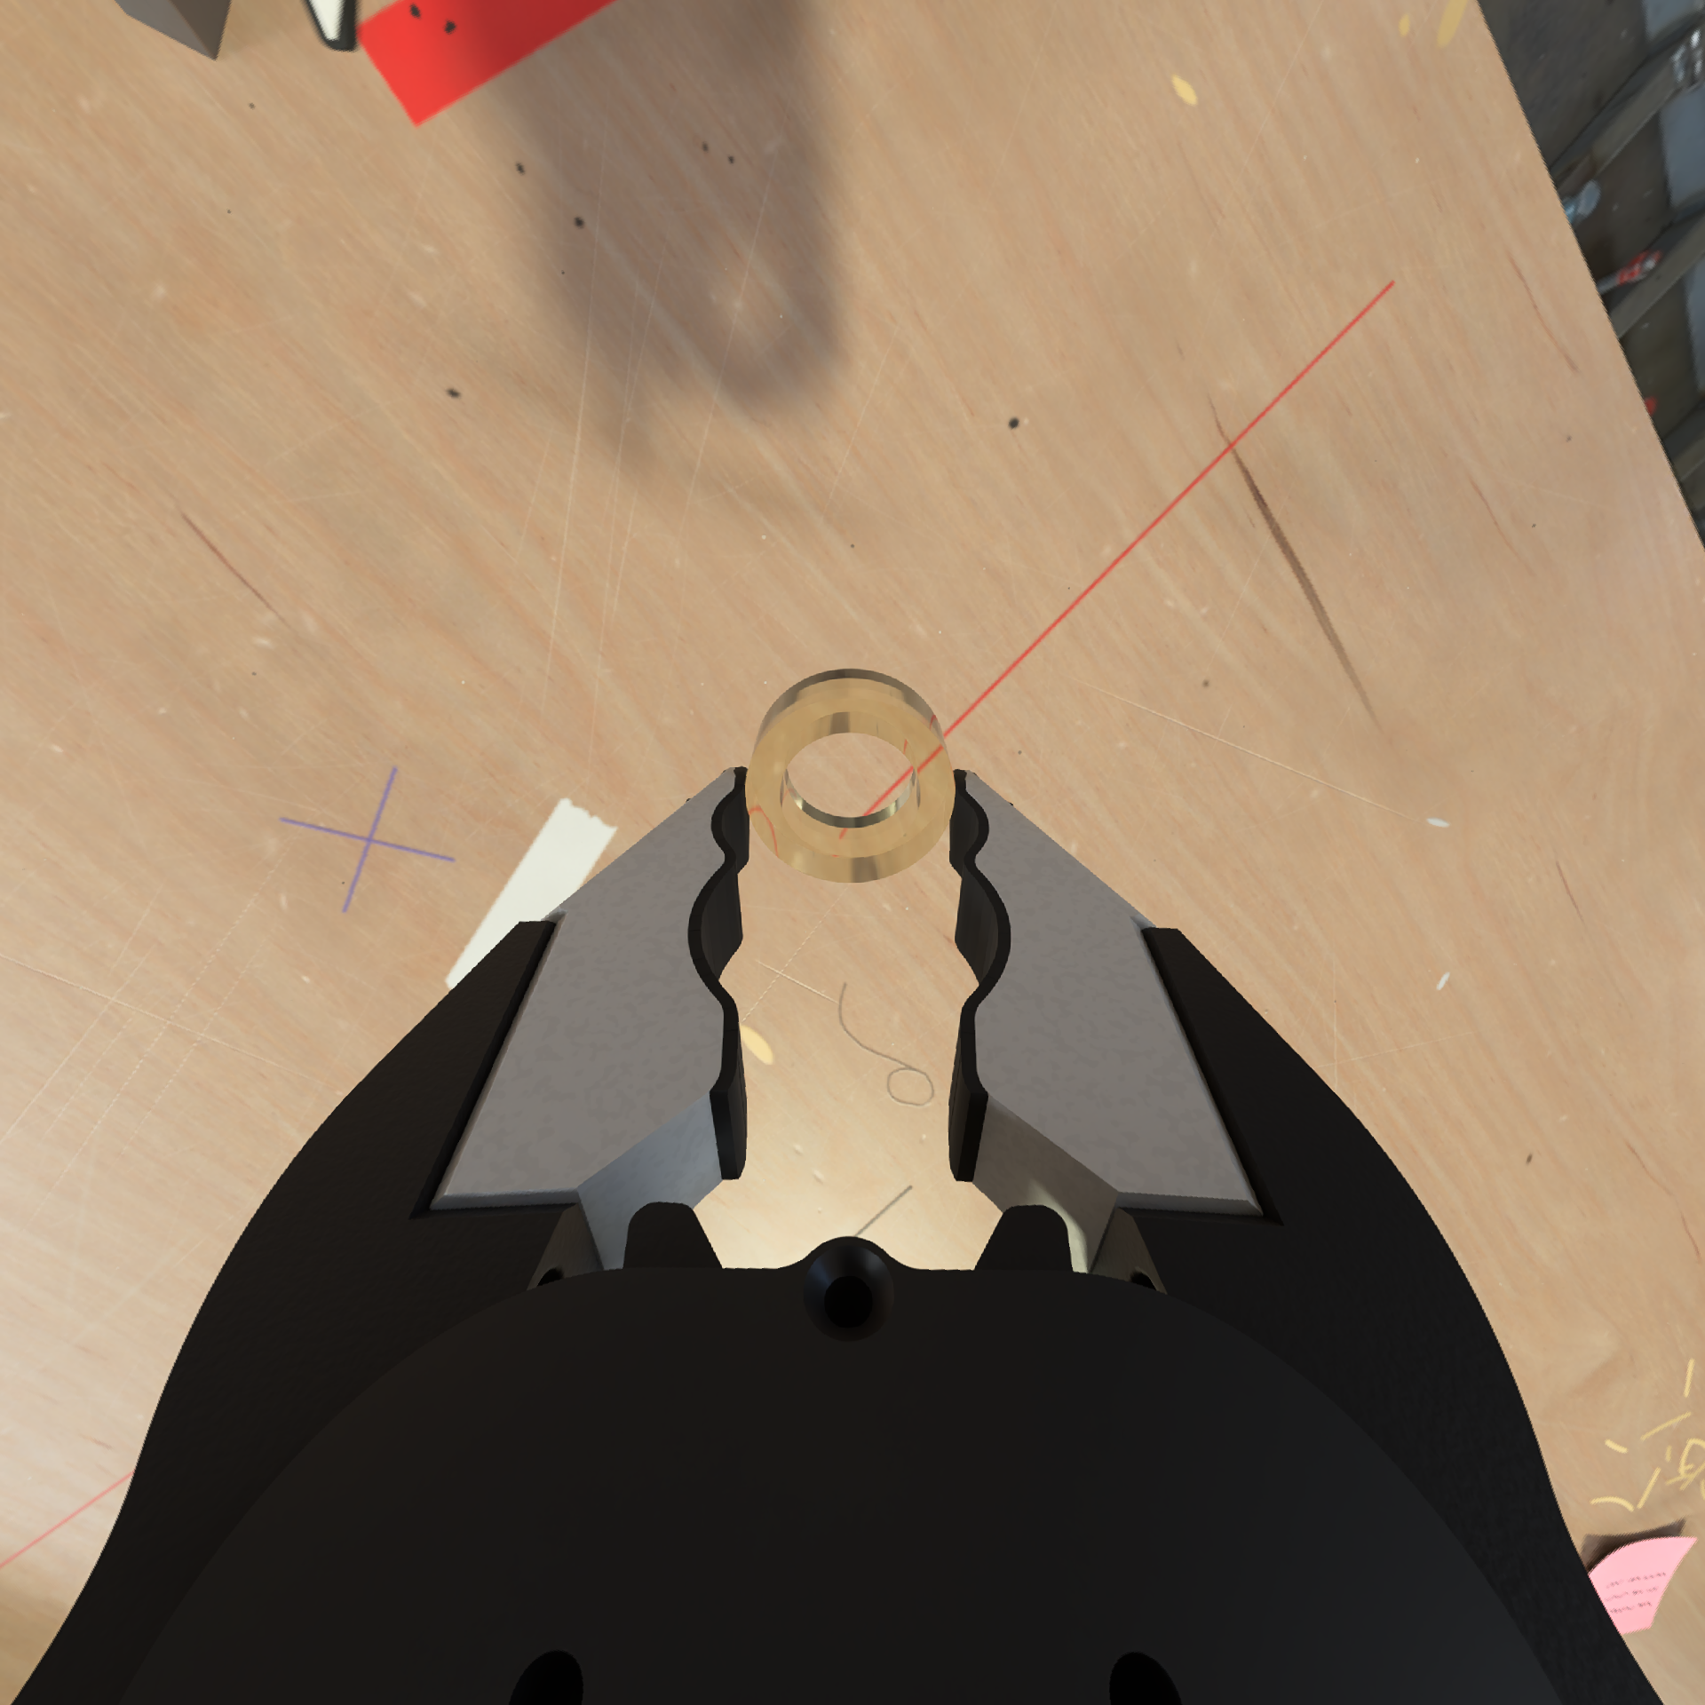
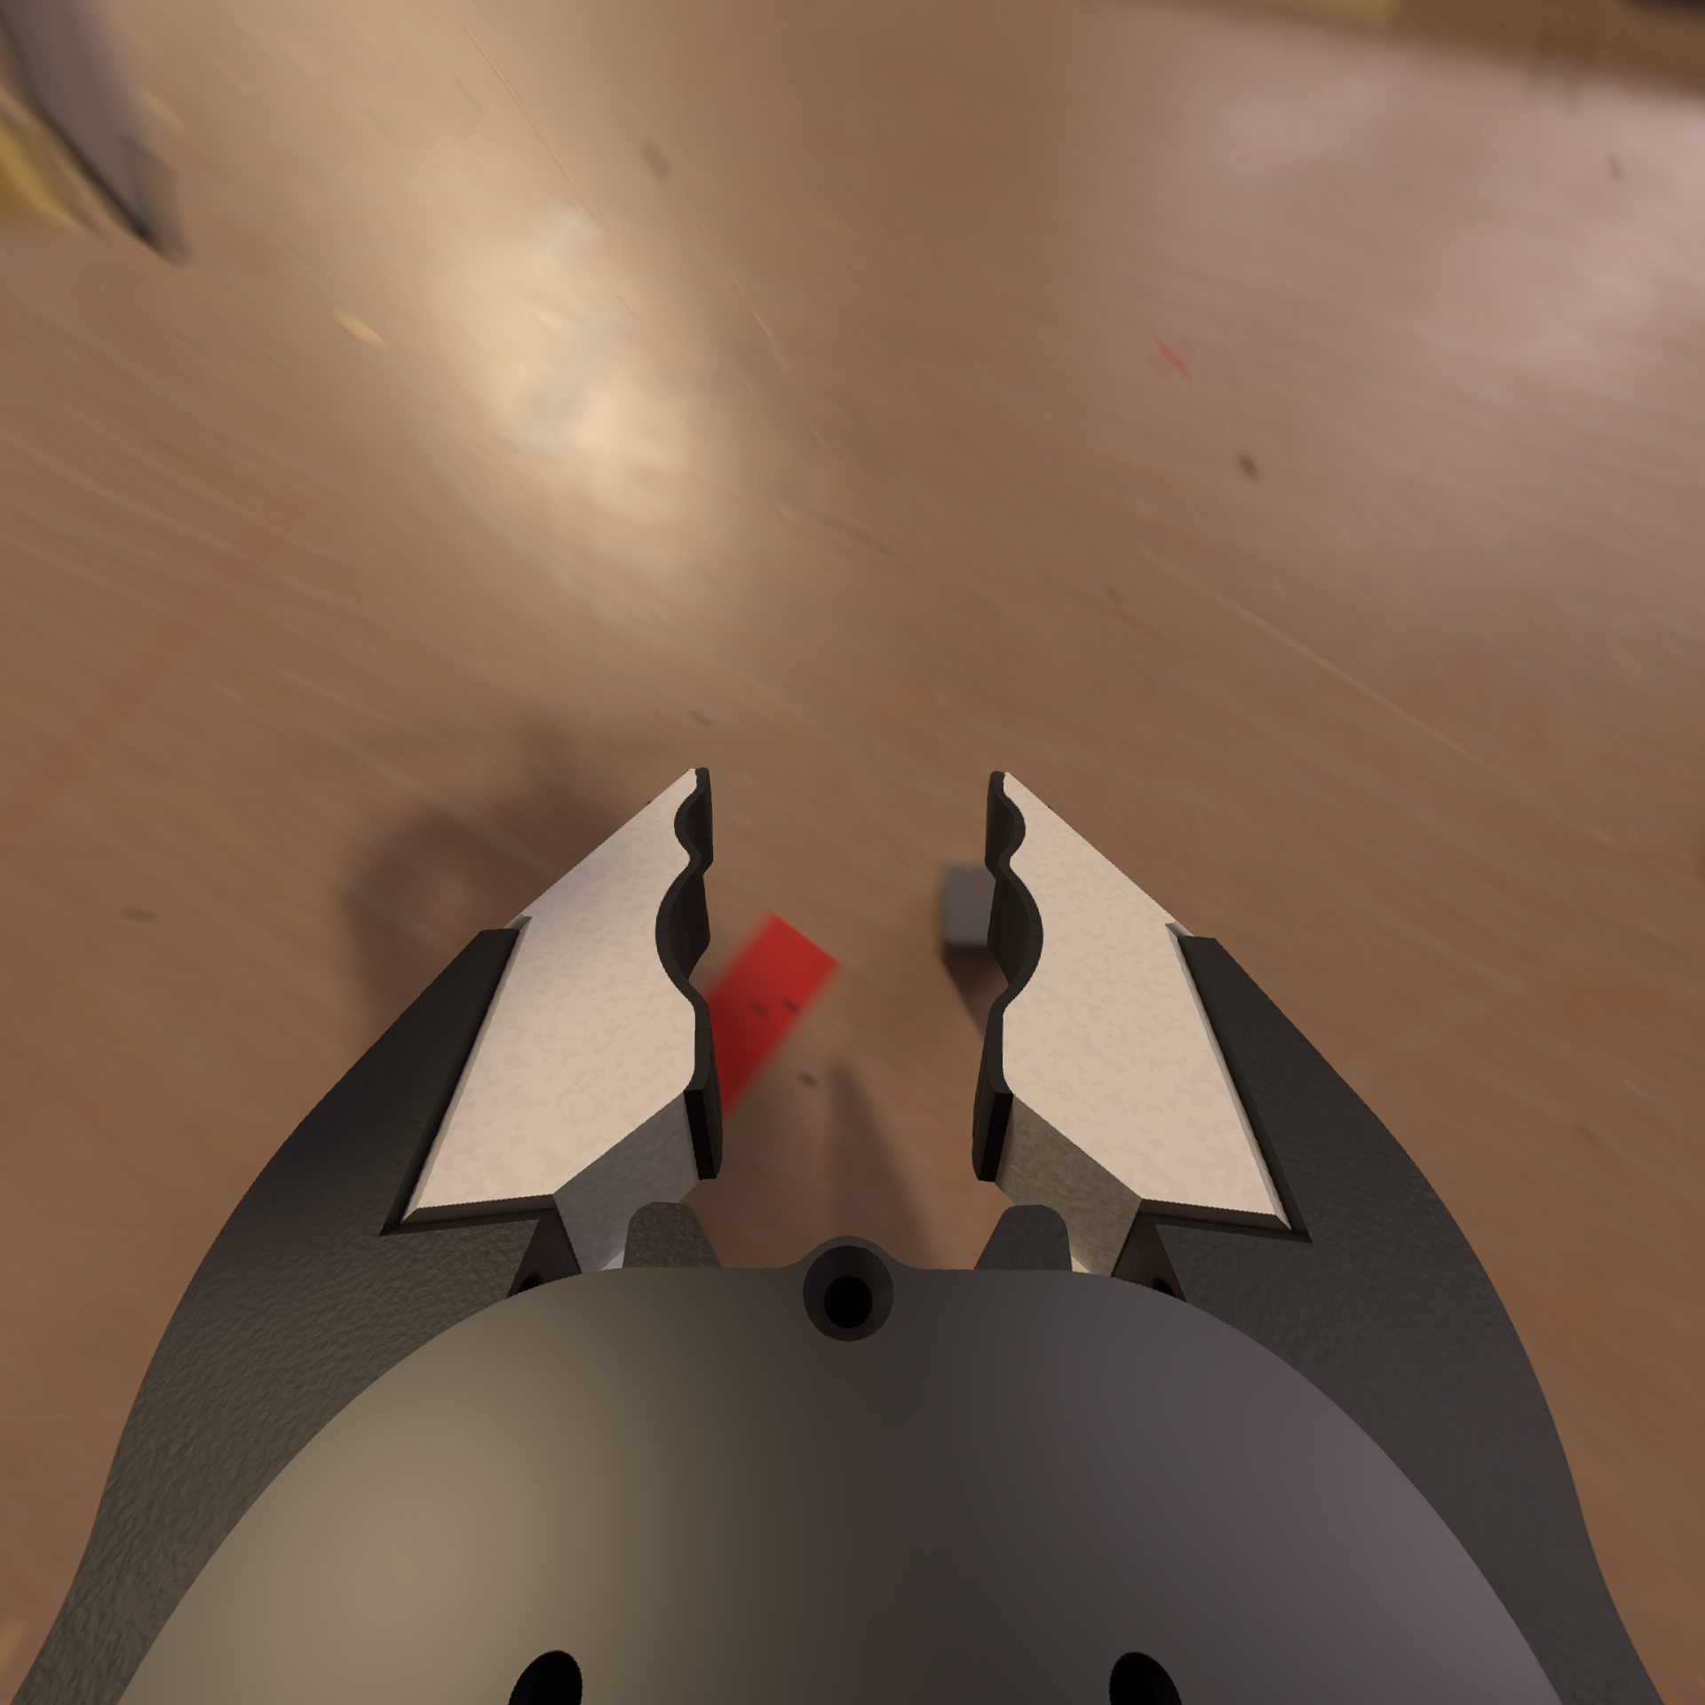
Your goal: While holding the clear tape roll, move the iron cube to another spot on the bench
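In the left wrist view my left gripper is shut on the clear tape roll, a yellowish see-through ring pinched at the fingertips and held above the wooden bench. In the blurred right wrist view my right gripper is open and empty above the bench. The iron cube, small and grey, rests on the bench below, partly hidden by the inner edge of the right finger.
A flat red strip lies on the bench left of the cube; it also shows far off, beside a grey block. A white tape strip, a pink note and the bench's right edge show.
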{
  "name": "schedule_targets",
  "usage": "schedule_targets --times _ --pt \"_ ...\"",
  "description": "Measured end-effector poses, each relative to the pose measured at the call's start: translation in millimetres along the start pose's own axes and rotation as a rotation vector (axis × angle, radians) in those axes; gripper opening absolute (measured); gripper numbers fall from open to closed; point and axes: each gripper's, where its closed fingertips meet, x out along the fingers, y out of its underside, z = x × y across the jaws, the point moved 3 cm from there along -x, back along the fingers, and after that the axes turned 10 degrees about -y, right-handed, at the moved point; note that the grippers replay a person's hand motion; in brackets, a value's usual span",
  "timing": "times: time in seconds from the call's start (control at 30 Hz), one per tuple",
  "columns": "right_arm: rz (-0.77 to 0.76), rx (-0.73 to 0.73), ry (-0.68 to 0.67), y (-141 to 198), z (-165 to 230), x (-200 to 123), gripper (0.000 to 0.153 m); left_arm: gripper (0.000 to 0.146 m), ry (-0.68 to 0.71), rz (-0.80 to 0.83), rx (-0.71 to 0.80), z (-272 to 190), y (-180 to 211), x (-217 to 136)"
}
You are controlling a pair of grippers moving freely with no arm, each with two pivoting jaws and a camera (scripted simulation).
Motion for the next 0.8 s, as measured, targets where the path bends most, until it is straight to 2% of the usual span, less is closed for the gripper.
schedule_targets --times 0.07,0.13,0.23,0.37,0.43,0.47,0.5,0.57,0.63,0.8 --pt "0.121 0.011 0.084 20.4 -21.8 1.4 0.057 0.043 -0.003 0.002 0.0 -0.4 0.1 -0.3" --pt "0.177 0.026 0.104 33.2 -32.0 5.0 0.055 0.043 -0.003 0.003 -0.001 -0.8 0.2 -0.4" --pt "0.136 0.06 0.059 36.8 -34.7 6.5 0.052 0.043 -0.003 0.008 0.0 -0.8 0.2 -0.2" --pt "0.141 0.027 0.055 37.1 -32.9 7.6 0.047 0.043 0.0 0.012 0.001 -0.7 -0.1 0.1" --pt "0.141 0.032 0.05 37.2 -32.9 6.9 0.035 0.043 0.001 0.013 0.001 -0.6 -0.3 0.4" --pt "0.143 0.024 0.05 37.2 -32.6 6.6 0.022 0.043 0.0 0.013 0.002 -0.6 -0.3 0.4" --pt "0.147 0.01 0.059 37.3 -32.2 6.1 0.021 0.043 0.0 0.012 0.002 -0.5 -0.3 0.4" --pt "0.174 -0.08 0.102 35.2 -26.9 3.7 0.021 0.043 0.0 0.012 0.001 -0.3 -0.2 0.3" --pt "0.189 -0.245 0.119 26.9 -9.6 1.3 0.021 0.043 -0.001 0.011 -0.002 0.1 -0.1 0.2" --pt "0.085 -0.522 0.128 -4.9 41.7 0.4 0.021 0.043 0.006 0.006 -0.012 0.4 -0.2 0.7"
